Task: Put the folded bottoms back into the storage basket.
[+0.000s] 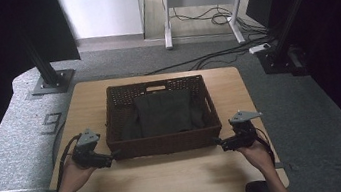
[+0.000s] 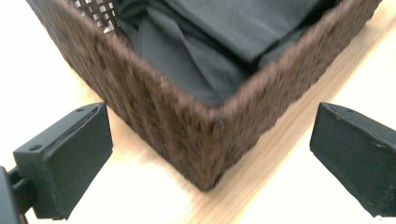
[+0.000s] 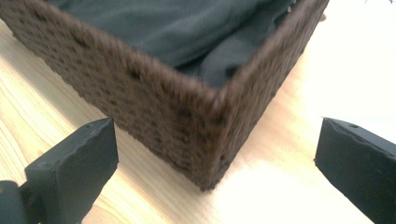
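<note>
Presently both tongs sit at the near corners of the brown woven basket (image 1: 165,142), which rests mid-table on the wooden table (image 1: 170,177), its long near wall facing the person. Dark grey folded cloth (image 1: 163,112) lies inside, filling most of the floor of the basket; a handle slot shows in the far wall. Left tongs (image 1: 112,156) point at the near left corner, right tongs (image 1: 219,142) at the near right corner. In the left gripper view the basket corner (image 2: 210,154) stands between the two black jaws, which are spread wide and apart from the weave on both sides; nothing gripped. Right gripper view reads the same: corner (image 3: 210,154) centred, jaws released and clear of it. Judged step: approach and lining up on the basket, likely ahead of a two-handed grip or shift of it; grasp not yet made. Next move, as a judgement: each pair needs to ease forward so one jaw goes inside the rim and one outside, or both bracket the corner, then close evenly. Watch the cloth near the corners, since an inner jaw could catch it. Both sides should close together to keep the basket from skewing on the table.
</note>
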Demonstrator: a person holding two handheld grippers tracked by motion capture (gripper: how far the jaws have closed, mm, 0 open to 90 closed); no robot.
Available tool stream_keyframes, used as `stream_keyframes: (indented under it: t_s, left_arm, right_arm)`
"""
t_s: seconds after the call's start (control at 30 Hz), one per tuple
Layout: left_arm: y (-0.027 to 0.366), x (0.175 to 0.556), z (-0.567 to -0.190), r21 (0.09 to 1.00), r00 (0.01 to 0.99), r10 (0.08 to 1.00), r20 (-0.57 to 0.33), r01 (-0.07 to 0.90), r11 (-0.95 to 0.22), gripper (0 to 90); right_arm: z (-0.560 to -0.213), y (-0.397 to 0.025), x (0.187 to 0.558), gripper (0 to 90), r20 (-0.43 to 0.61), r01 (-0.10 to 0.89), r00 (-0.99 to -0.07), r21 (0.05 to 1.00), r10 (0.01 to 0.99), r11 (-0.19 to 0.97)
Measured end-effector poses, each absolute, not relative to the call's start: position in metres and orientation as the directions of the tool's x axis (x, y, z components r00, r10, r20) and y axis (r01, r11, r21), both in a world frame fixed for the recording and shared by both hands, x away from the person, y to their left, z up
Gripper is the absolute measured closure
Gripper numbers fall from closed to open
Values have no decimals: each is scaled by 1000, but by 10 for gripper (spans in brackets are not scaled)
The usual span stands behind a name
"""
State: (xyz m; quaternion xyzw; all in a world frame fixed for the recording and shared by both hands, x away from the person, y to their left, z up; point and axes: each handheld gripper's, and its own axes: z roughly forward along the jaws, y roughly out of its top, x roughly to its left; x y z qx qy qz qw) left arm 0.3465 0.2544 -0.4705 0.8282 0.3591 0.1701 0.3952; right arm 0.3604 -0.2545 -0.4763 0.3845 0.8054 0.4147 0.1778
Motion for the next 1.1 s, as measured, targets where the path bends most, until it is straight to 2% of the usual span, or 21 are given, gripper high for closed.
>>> stream_keyframes:
  t_s: [0.3, 0.4, 0.6, 0.63, 0.7, 1.1]
  left_arm:
    - [264, 342, -510, 772, 679, 734, -4, 468, -429, 0]
    - [265, 342, -523, 744, 682, 731, 0, 488, -455, 0]
    - [260, 344, -544, 664, 689, 722, 63, 511, -546, 0]
    - [259, 344, -548, 668, 694, 719, 42, 515, -537, 0]
    - [260, 347, -548, 658, 690, 724, -4, 547, -518, 0]
    - [259, 345, -549, 658, 668, 744, -4, 562, -501, 0]
  right_arm:
    - [-510, -255, 360, 0, 35, 514, -622, 772, 782, 374]
    - [-525, -254, 362, 0, 24, 535, -616, 747, 787, 395]
    - [-546, -252, 364, 0, 29, 567, -620, 708, 784, 422]
    - [-548, -251, 365, 0, 31, 568, -623, 705, 781, 425]
    - [-553, -250, 365, 0, 23, 571, -626, 694, 780, 438]
    - [-557, -250, 365, 0, 8, 555, -616, 715, 788, 426]
